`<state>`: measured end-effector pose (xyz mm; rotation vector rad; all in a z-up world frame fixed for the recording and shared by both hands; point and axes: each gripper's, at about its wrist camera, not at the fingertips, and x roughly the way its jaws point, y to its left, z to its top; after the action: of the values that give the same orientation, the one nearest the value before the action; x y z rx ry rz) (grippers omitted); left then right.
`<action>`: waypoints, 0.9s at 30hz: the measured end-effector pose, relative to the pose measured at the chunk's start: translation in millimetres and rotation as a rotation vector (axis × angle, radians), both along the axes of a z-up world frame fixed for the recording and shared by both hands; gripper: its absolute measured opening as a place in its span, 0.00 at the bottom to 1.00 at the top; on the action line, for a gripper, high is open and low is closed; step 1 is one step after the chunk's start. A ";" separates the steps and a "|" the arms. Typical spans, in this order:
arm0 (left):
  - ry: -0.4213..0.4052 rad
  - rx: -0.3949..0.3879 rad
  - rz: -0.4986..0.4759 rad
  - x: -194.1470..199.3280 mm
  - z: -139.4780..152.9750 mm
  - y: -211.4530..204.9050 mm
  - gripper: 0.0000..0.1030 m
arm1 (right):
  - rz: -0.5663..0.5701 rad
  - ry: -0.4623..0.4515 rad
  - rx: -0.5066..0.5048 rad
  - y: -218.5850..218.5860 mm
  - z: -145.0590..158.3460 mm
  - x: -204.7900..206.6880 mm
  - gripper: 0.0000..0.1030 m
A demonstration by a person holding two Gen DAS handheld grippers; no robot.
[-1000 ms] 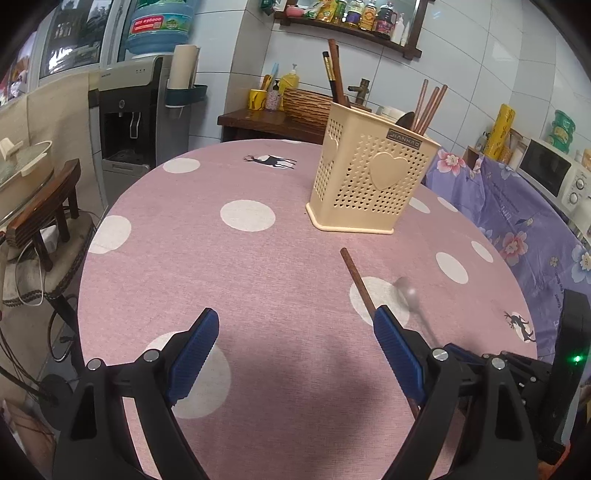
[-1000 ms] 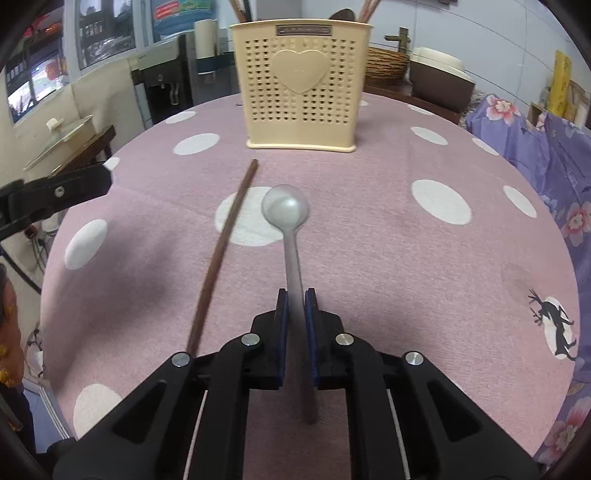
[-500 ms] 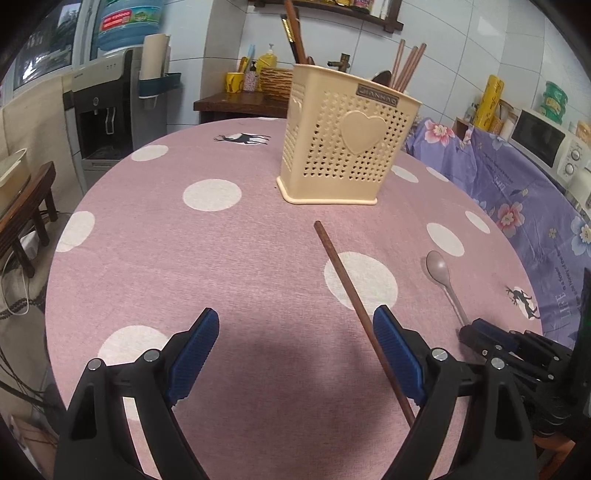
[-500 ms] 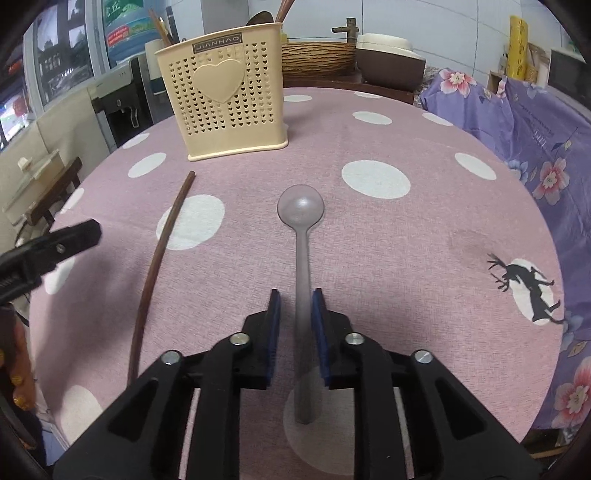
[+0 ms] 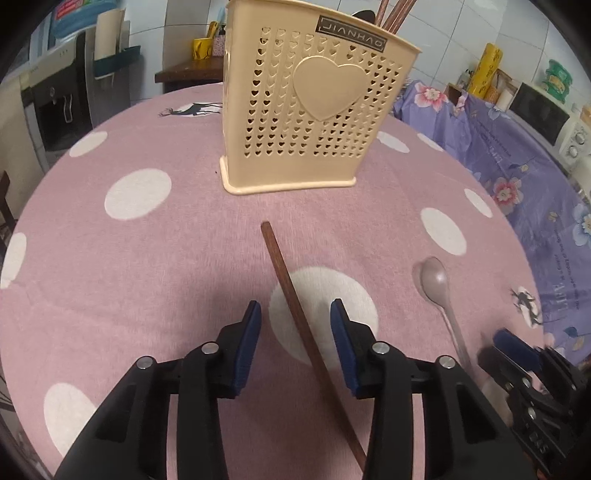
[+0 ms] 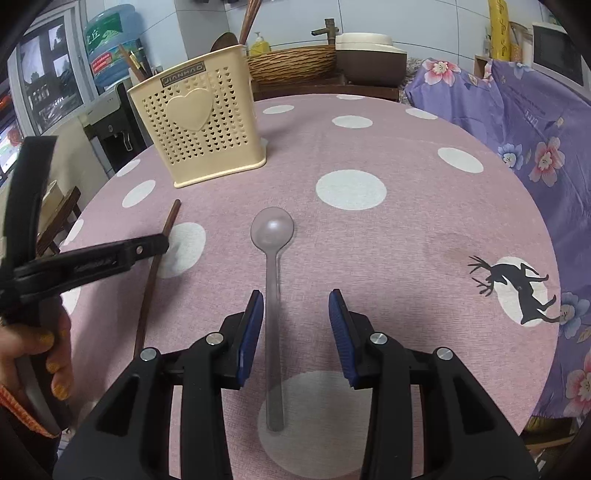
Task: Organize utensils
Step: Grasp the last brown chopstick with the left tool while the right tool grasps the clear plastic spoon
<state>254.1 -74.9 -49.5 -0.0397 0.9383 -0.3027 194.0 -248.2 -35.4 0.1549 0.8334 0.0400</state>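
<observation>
Changes since the earlier frames: the left gripper, formerly spread wide over bare cloth, now straddles the chopstick with its jaws closing, the blue pads apart on either side and neither pressing the wood; the right gripper, formerly clamped on the spoon handle, has let go, its jaws opening, the handle lying loose between the pads close to the left one. The holder looms larger in the left view than before. Items: one chopstick, dark brown wood, slender straight rod with a squared end, lying flat on the desk and crossing a white dot, blunt end toward the holder. One spoon, translucent grey plastic, smooth, round bowl and thin straight handle, flat on the desk to the right of the chopstick, bowl pointing away from the gripper. One utensil holder, cream plastic, boxy with flared base, walls perforated with small hearts, a raised solid heart and a dark label on the front, upright beyond both items; brown chopsticks stand in it. Desk covering: matte mauve woven cloth, white polka dots, black deer prints. A hand on the left gripper's handle shows at the right view's left edge.
</observation>
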 end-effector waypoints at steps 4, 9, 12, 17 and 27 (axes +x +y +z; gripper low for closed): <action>-0.019 0.051 0.007 9.2 -0.9 -8.9 0.28 | 0.010 0.001 -0.011 3.0 -0.7 -0.5 0.37; -0.042 0.102 0.019 19.2 -2.1 -11.6 0.11 | 0.039 0.002 -0.027 8.7 1.4 7.8 0.37; -0.035 0.104 0.007 21.4 -0.8 -9.9 0.10 | 0.073 0.009 -0.026 11.5 3.1 19.7 0.37; -0.021 0.090 0.000 20.1 0.2 -7.3 0.10 | 0.116 0.074 0.007 10.7 -4.8 47.0 0.37; -0.021 0.095 0.004 22.9 0.5 -12.3 0.10 | 0.122 0.094 -0.064 24.0 -8.8 73.1 0.37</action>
<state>277.0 -87.2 -48.9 0.0488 0.9308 -0.2537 267.1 -224.2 -44.2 0.0461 0.9366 0.1212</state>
